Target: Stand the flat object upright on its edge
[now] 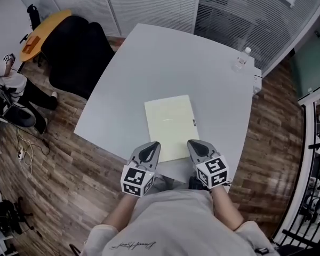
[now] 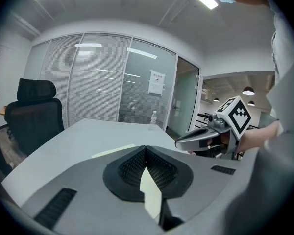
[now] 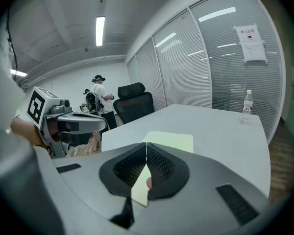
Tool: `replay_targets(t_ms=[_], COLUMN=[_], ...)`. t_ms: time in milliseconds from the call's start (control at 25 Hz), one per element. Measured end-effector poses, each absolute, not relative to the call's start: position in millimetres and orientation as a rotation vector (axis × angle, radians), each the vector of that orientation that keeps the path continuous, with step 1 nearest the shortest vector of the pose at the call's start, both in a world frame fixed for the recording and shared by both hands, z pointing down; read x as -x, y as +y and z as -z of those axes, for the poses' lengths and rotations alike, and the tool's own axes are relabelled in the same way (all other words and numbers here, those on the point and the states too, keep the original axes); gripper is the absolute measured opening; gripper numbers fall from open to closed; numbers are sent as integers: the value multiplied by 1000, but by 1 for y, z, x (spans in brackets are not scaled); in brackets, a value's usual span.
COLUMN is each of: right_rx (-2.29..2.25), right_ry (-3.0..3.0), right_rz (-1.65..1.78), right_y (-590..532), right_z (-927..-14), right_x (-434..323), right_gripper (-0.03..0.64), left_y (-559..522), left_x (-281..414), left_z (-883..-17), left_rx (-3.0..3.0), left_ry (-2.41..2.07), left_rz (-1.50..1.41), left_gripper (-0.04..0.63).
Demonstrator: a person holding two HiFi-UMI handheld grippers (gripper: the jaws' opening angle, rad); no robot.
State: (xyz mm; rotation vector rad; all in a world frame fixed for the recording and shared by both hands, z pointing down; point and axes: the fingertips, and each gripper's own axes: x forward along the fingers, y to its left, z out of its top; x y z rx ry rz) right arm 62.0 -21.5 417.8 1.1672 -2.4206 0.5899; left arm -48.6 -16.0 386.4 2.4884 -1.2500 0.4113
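A pale yellow-green flat object (image 1: 170, 124) lies flat on the grey table (image 1: 165, 63), its near edge close to the table's front edge. My left gripper (image 1: 149, 152) hovers shut over the object's near left corner. The right gripper (image 1: 199, 148) is shut beside its near right corner. In the left gripper view the left gripper (image 2: 146, 148) shows its pads pressed together, with the flat object (image 2: 112, 152) on the table beyond and the right gripper (image 2: 186, 142) alongside. Looking along the right gripper (image 3: 147, 145), the flat object (image 3: 171, 142) lies ahead. Neither gripper holds anything.
A clear water bottle (image 1: 242, 58) stands at the table's far right corner. A black office chair (image 1: 74, 49) sits off the table's left side, with an orange round table (image 1: 42, 33) behind it. A person (image 1: 5, 79) is at the far left. Slatted glass walls enclose the room.
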Motion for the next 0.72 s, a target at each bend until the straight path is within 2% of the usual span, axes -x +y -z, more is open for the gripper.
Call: replay_targets(t_ms=[720], right_rx=[-1198], right_ry=[-2377], right_rz=[-612], right_y=[-27], right_z=[-423], right_x=[-63], right_gripper=[25], left_y=[-21], left_x=[60], left_z=[-400], left_rx=[-2461], left_ry=[-1225], left_rz=[-424], left_gripper=[11])
